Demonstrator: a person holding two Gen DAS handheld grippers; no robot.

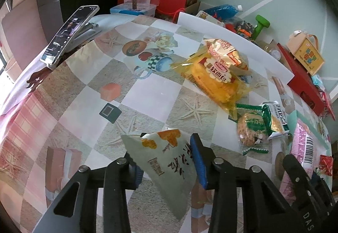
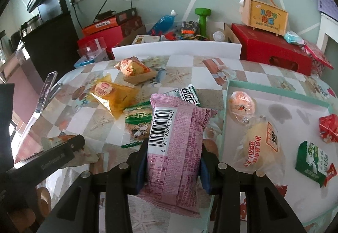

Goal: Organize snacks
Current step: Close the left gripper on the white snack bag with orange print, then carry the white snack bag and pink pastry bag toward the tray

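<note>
Fingers pinch pink packet; mint tray holds perhaps five snacks.

table: tray lay at right, holding a round bun, a bread packet before it and two small packets farther right. left of the tray lay a barcoded packet; behind it, cracker packets and a bread bag.
</note>
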